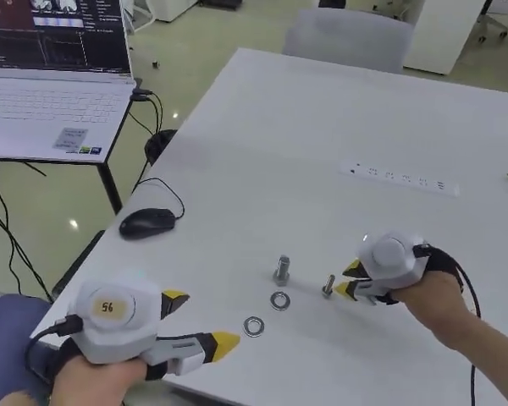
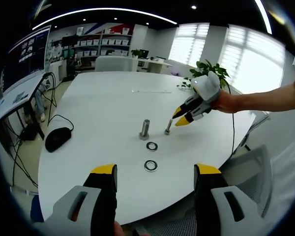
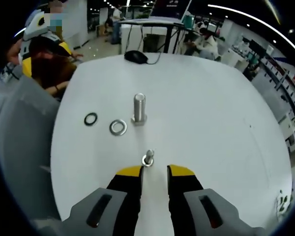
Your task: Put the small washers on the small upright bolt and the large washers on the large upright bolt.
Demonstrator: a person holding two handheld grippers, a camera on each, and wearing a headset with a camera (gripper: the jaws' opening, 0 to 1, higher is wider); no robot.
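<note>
In the right gripper view, the right gripper (image 3: 155, 171) has its jaws drawn close, with a narrow strip of bare table (image 3: 216, 123) showing between the yellow tips and nothing held. Just past the tips stands the small bolt (image 3: 148, 158), upright and almost in line with the gap. A ring seems to sit on it, though it is too small to be sure.

The large bolt (image 3: 139, 109) stands upright further along the same line, so the small bolt lies between it and the gripper. The near washer (image 3: 118, 127) lies flat just beside the large bolt's base. The far washer (image 3: 91, 119) lies a little beyond that, toward the left gripper (image 2: 156, 169). That gripper's jaws are spread wide and empty, aimed at the large bolt, with both washers in between.

The left gripper looks better placed for the far washer.
</note>
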